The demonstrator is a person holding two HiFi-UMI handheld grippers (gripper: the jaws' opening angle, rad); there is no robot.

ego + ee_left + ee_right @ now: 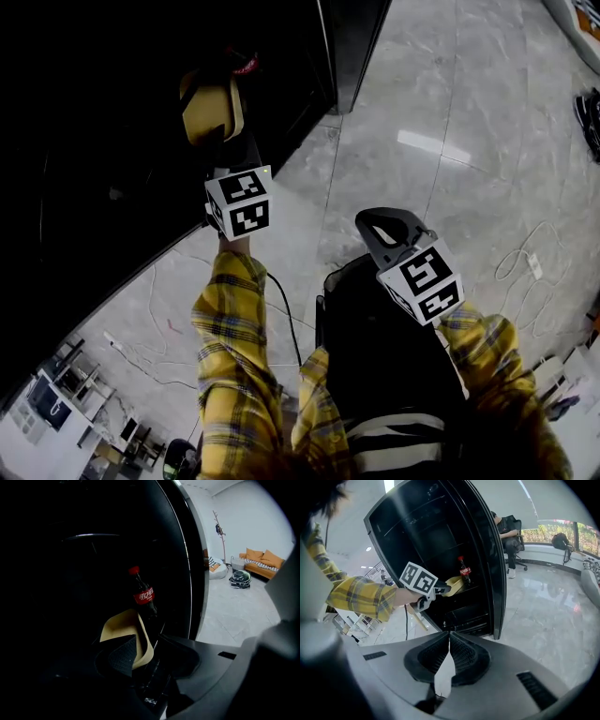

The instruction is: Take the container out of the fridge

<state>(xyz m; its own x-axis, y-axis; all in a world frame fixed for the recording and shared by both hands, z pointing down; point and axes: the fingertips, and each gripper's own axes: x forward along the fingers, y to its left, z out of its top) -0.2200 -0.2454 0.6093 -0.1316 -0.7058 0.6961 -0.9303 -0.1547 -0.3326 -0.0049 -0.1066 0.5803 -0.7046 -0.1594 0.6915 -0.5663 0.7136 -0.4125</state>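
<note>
A cola bottle (143, 595) with a red cap and red label stands on a shelf inside the dark open fridge (426, 531). My left gripper (149, 632) reaches into the fridge, open. Its tan-backed finger (123, 627) is just left of the bottle's lower part, and the dark finger sits to the right. Whether either touches the bottle cannot be told. From the head view the left gripper (228, 94) is inside the fridge below the red cap (246, 64). My right gripper (384, 230) hangs outside over the floor, shut and holding nothing (449, 637).
The fridge door edge (499, 573) stands open to the right of the shelves. Cables (525, 258) lie on the marble floor. A person sits on a chair (508, 534) behind the fridge. An orange sofa (260, 562) is far off.
</note>
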